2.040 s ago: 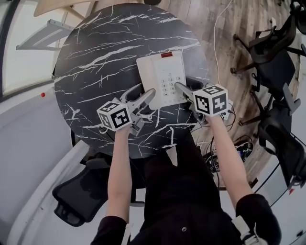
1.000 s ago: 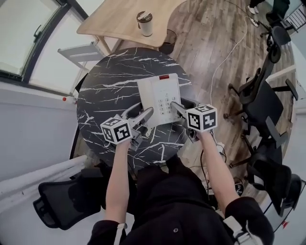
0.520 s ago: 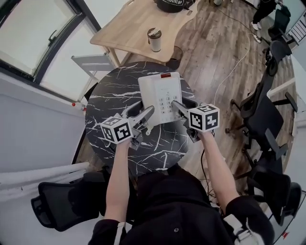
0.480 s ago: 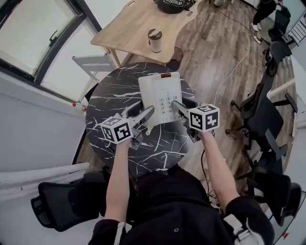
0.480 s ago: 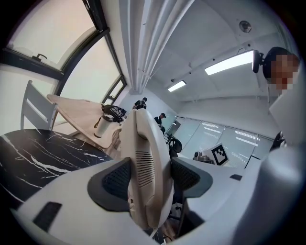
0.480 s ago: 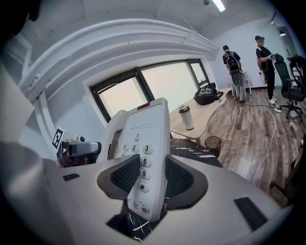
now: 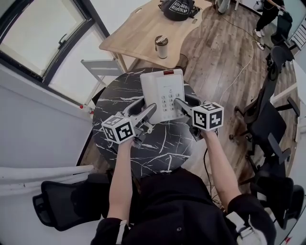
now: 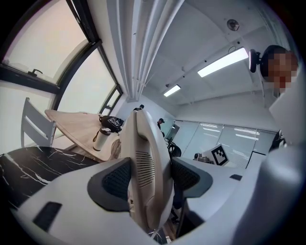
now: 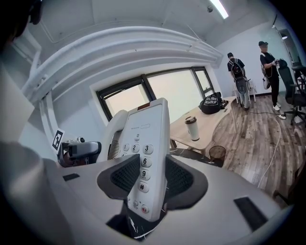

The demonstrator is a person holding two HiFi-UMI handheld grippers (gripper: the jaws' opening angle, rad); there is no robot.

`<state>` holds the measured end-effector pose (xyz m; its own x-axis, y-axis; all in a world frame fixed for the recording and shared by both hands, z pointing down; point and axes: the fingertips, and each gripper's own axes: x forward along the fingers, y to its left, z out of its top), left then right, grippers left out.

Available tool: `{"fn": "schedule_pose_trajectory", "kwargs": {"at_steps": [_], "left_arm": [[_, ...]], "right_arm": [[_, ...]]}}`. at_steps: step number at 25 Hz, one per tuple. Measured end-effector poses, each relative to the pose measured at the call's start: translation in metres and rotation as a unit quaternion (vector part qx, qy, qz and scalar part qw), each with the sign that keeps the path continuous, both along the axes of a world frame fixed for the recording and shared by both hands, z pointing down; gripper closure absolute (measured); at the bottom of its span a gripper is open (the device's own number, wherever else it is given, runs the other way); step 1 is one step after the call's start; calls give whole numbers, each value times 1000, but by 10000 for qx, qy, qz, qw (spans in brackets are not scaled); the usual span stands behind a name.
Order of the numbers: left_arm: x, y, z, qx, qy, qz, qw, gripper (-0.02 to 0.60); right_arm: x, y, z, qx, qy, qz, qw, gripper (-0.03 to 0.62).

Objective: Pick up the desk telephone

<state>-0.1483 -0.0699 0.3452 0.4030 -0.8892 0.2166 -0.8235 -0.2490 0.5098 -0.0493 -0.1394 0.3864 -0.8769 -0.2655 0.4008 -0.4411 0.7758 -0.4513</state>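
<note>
Desk telephone [image 7: 161, 93], white with its handset on the cradle, is held between both grippers over the 12 o'clock part of the round black marble table [image 7: 158, 143], seemingly clear of its top. The left gripper [image 7: 145, 106] pinches the phone's handset side near its 7 o'clock corner, one pad pressed on each face. The right gripper [image 7: 184, 102] pinches the keypad side near 5 o'clock, beside the 6, 9 and # keys. Past the table at 12 o'clock stands a wooden desk [image 7: 138, 28] bearing a lidded cup [image 7: 162, 46] and a dark bag [image 7: 177, 7].
</note>
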Motion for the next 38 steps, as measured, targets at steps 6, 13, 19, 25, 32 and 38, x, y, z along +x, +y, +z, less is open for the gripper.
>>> {"fn": "schedule_pose_trajectory", "kwargs": {"at_steps": [6,13,19,25,32,38], "left_arm": [[-4,3,-30,280,-153,-31,9995,301],[-12,10,-69,599,-332,-158,9975,301],[-11,15,-85,761,-429,-262,9958,301],[-11,19,-97,935,-332,-335,9945,301],[-10,20,-107,1058,-328,-372,9931,301],[-9,22,-108,1073,-309,-394,9930,301]], "right_arm": [[-6,1,-31,228,-190,-1,9996,410],[-15,4,-70,512,-404,-107,9978,411],[-17,6,-87,665,-505,-180,9963,411],[-16,7,-106,953,-529,-248,9937,413],[-15,8,-117,1020,-577,-254,9928,414],[-14,9,-118,1014,-587,-244,9928,416]]}}
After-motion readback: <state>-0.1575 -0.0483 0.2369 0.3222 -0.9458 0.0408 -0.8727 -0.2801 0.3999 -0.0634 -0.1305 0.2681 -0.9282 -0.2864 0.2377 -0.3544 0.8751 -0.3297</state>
